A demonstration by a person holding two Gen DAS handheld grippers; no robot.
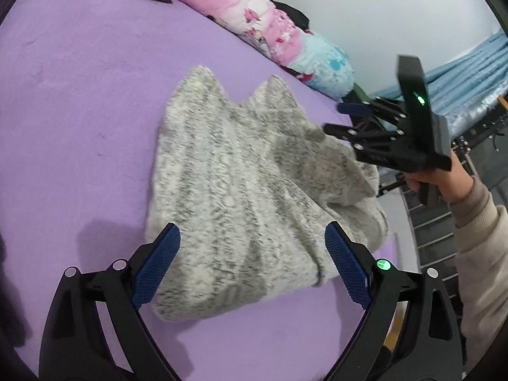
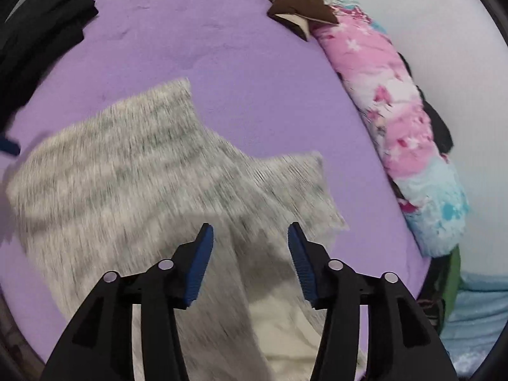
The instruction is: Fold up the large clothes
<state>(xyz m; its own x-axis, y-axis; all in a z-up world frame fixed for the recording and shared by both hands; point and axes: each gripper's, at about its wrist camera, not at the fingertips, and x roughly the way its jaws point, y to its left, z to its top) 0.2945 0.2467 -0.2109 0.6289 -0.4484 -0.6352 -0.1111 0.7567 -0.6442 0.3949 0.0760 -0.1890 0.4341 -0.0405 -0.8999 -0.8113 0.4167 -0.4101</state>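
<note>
Grey sweater (image 1: pixel 241 184) lies lengthwise, two corners pointing away; both grippers' jaws wide, empty.

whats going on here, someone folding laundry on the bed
Yes. A person holds a gripper in each hand over a fuzzy grey-and-white knitted garment lying partly folded on a purple bedsheet. The left gripper and the right gripper both hang open above the fabric, gripping nothing. A rolled pink floral quilt lies along the bed's far edge.
</note>
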